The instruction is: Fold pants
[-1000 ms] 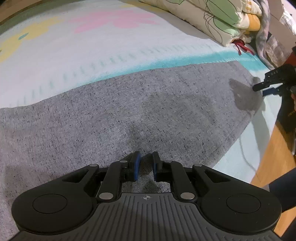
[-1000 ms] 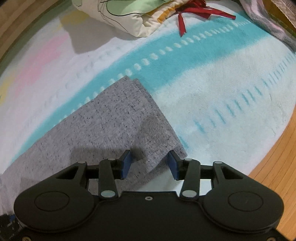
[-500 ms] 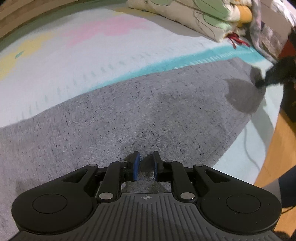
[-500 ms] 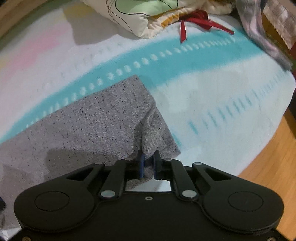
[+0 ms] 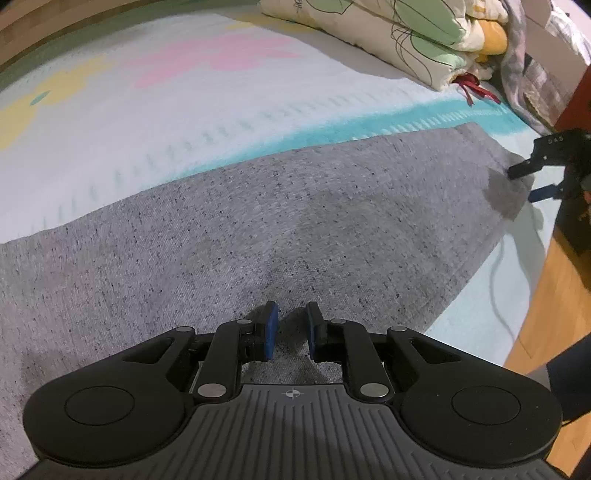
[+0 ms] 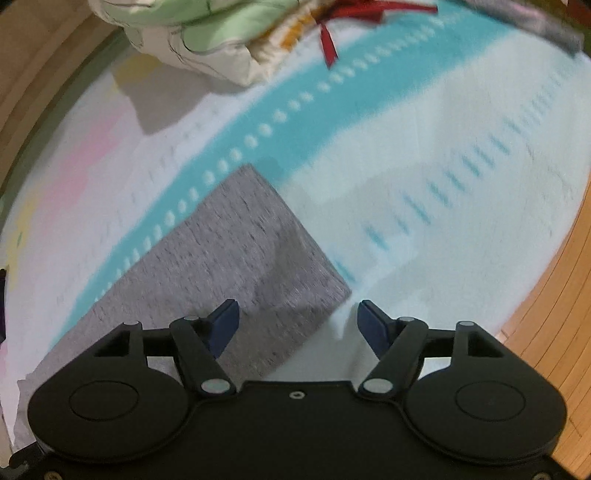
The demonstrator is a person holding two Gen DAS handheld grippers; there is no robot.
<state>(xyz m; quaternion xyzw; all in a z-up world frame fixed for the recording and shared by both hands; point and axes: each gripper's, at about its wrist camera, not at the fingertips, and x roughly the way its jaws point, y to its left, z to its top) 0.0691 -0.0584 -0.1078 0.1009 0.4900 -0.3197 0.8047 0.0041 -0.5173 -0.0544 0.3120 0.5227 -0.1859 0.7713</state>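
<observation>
The grey speckled pants [image 5: 280, 221] lie flat on a pastel blanket [image 5: 177, 92], stretching from near left to far right. My left gripper [image 5: 290, 325] rests low over the pants' near part, its jaws a narrow gap apart with no cloth pinched between them. My right gripper [image 6: 298, 317] is wide open above the pants' hem corner [image 6: 314, 280], holding nothing. It also shows in the left wrist view [image 5: 532, 181], open at the far right end of the pants.
A folded floral quilt [image 5: 399, 33] with a red ribbon [image 5: 476, 88] lies at the blanket's far edge. Wooden floor [image 6: 554, 288] borders the blanket on the right. A pile of clothes [image 5: 535, 74] sits at the far right.
My right gripper closed on the hem corner half a second ago, then let it go and opened wide. The corner lies flat again. My left gripper's jaws stayed narrowly apart.
</observation>
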